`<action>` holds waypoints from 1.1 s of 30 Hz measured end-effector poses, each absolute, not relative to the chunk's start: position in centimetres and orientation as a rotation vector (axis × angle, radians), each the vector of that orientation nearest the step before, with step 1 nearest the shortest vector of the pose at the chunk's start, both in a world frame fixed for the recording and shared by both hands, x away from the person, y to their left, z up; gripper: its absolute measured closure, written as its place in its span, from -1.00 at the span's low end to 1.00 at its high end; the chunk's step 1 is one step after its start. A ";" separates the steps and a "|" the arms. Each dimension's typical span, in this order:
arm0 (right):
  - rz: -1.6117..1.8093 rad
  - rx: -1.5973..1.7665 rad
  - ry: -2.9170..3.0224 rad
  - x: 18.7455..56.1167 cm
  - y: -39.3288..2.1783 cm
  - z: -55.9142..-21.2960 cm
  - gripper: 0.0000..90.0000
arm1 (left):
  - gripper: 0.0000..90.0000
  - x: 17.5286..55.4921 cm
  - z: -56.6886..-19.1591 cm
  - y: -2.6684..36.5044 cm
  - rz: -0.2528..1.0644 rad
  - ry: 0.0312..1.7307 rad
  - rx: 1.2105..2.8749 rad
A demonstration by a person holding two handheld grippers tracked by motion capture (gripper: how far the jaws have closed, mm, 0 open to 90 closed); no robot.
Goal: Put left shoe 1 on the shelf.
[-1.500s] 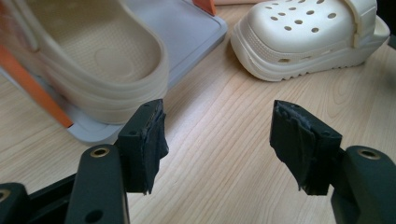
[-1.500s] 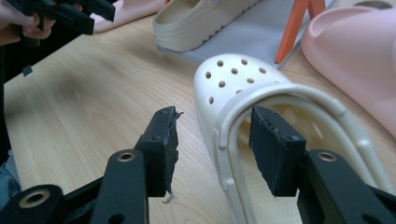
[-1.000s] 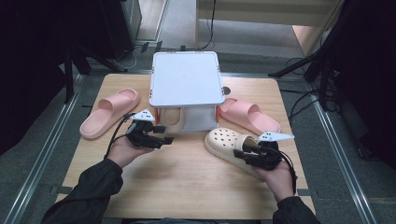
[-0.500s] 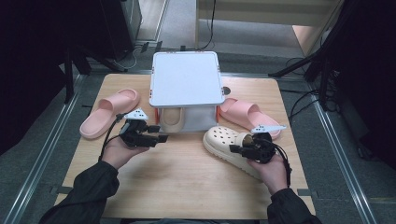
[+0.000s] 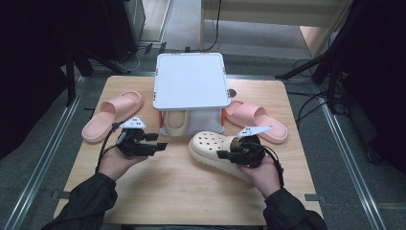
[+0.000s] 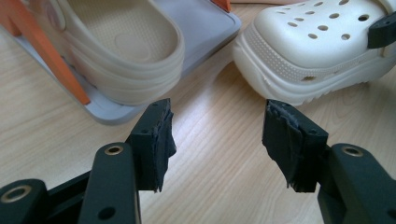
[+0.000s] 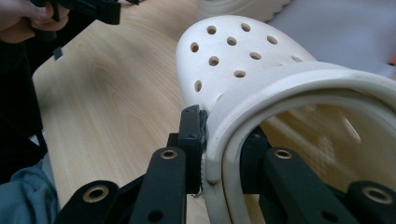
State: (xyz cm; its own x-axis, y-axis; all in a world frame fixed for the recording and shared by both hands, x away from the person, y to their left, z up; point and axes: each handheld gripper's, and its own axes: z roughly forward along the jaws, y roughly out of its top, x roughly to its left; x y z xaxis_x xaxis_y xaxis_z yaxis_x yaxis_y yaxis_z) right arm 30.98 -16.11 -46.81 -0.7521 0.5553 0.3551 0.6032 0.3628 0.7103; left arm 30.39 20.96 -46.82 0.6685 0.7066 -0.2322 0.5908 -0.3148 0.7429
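A cream perforated clog [image 5: 206,143] [image 7: 233,56] [image 6: 317,46] lies toe-left on the wooden table [image 5: 191,191], in front of a white two-level rack [image 5: 191,79]. My right gripper [image 5: 227,154] [image 7: 219,135] has just been closing and is shut on the clog's opening rim, one jaw outside, one inside. A matching clog [image 5: 178,122] [image 6: 126,51] sits on the rack's lower shelf [image 6: 205,23], heel outward. My left gripper [image 5: 160,146] [image 6: 217,130] stands open just above the table, in front of that shelf; its jaws have narrowed slightly, with nothing between them.
One pink slipper [image 5: 112,115] lies left of the rack and another [image 5: 258,120] to its right. The rack's orange legs [image 6: 51,60] stand close to the left gripper. Bare wood stretches along the table's near edge, between the two forearms.
The right gripper closed on the clog's rim and carried the clog left, nearer the rack. The left gripper shifted a little to the right toward the lower shelf.
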 end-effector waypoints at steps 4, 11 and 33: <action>-1.356 -1.027 -2.558 31.0 -14.7 -46.8 0.71 | -0.05 29.8 -46.9 21.1 0.181 1.012 2.014; -1.324 -0.959 -2.577 31.4 -12.4 -47.5 0.71 | -0.05 29.1 -47.0 21.5 0.182 1.030 2.014; -1.356 -0.870 -2.654 30.5 -13.6 -46.5 0.40 | 0.62 28.4 -46.9 20.7 0.098 1.037 2.010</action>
State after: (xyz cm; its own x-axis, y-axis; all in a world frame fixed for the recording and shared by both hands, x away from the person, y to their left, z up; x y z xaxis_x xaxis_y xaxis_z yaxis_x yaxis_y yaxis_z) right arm 30.51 -13.58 -46.48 -0.8424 0.4626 0.2763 0.4950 0.4614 0.7363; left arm 28.38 20.67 -46.90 0.6532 0.6996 -0.2895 0.6333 -0.2953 0.7154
